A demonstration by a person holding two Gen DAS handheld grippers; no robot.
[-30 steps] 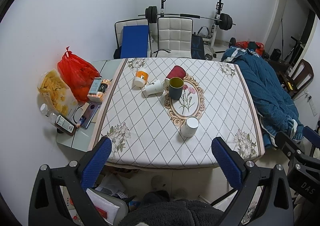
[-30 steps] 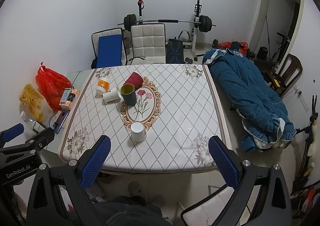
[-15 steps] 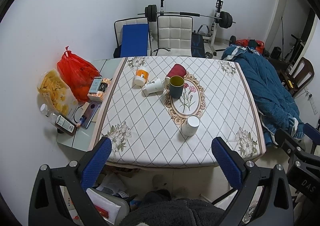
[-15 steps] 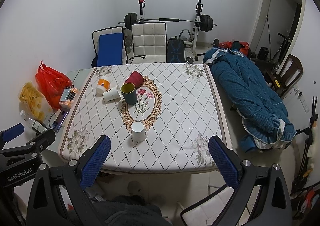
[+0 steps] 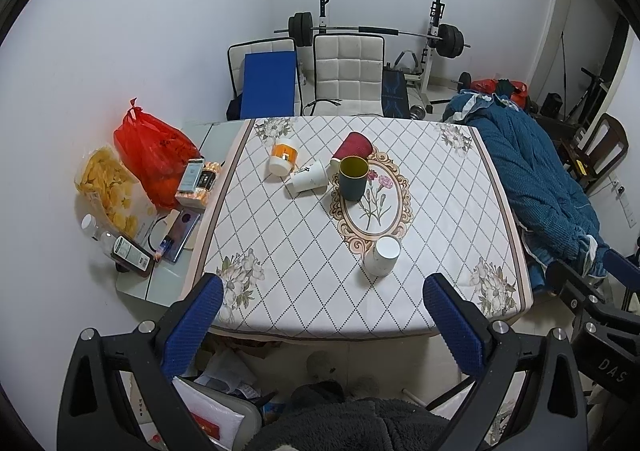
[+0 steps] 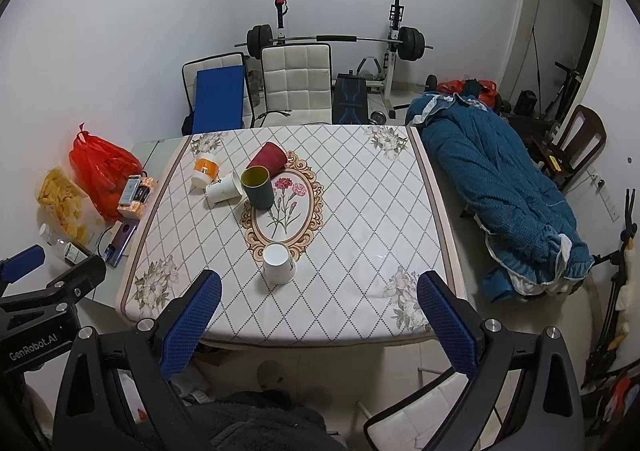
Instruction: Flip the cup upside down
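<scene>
A dark green cup [image 5: 353, 177] [image 6: 258, 187] with a yellow inside stands upright near the table's middle. A red cup [image 5: 353, 146] [image 6: 268, 158], a white paper cup [image 5: 308, 180] [image 6: 223, 188] and an orange-and-white cup [image 5: 283, 157] [image 6: 205, 170] lie on their sides around it. Another white cup [image 5: 382, 255] [image 6: 278, 262] stands upside down nearer the front edge. My left gripper [image 5: 323, 303] and right gripper [image 6: 319, 297] are both open and empty, held above and before the front edge, far from the cups.
The table [image 5: 304, 251] has a diamond-patterned cloth. A red bag [image 5: 154, 155], snack bag, phones and bottles sit on the side table at left. Chairs and a barbell rack [image 5: 376, 31] stand behind. A blue quilt [image 5: 532, 179] lies to the right.
Both grippers have drifted slightly; the table sits a little lower in both views. The cups have not moved and both grippers stay open.
</scene>
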